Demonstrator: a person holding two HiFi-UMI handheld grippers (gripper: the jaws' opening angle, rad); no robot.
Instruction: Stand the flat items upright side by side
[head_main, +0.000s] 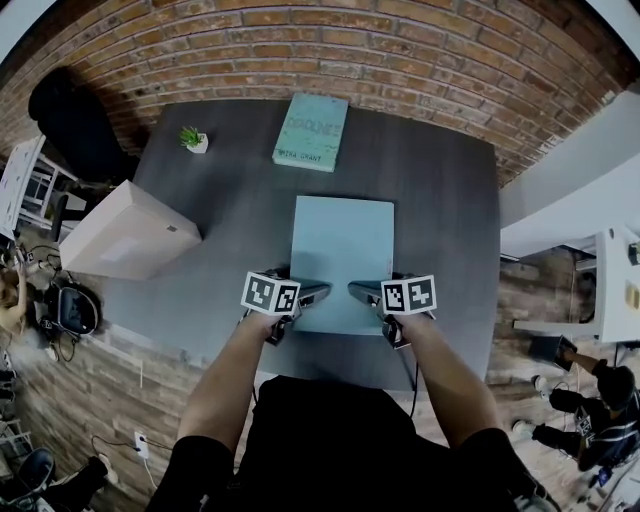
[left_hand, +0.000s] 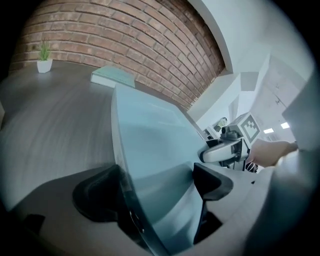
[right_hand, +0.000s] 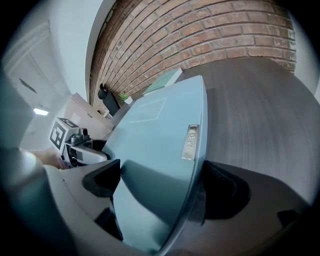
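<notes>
A large pale-blue flat book (head_main: 342, 255) lies on the grey table (head_main: 440, 220), its near edge by the table's front. My left gripper (head_main: 318, 293) is at the book's near left corner and my right gripper (head_main: 360, 291) at its near right corner. In the left gripper view the book (left_hand: 150, 140) runs between the wide jaws of the left gripper (left_hand: 155, 187), one jaw under its edge, one over the cover. The right gripper (right_hand: 162, 187) straddles the book (right_hand: 160, 145) the same way. Neither pair of pads visibly presses on it. A second teal book (head_main: 311, 132) lies flat at the far edge.
A small potted plant (head_main: 192, 139) stands at the table's far left corner. A cardboard box (head_main: 125, 232) sits off the table's left side. A brick wall runs behind the table, and a white counter (head_main: 610, 290) is to the right.
</notes>
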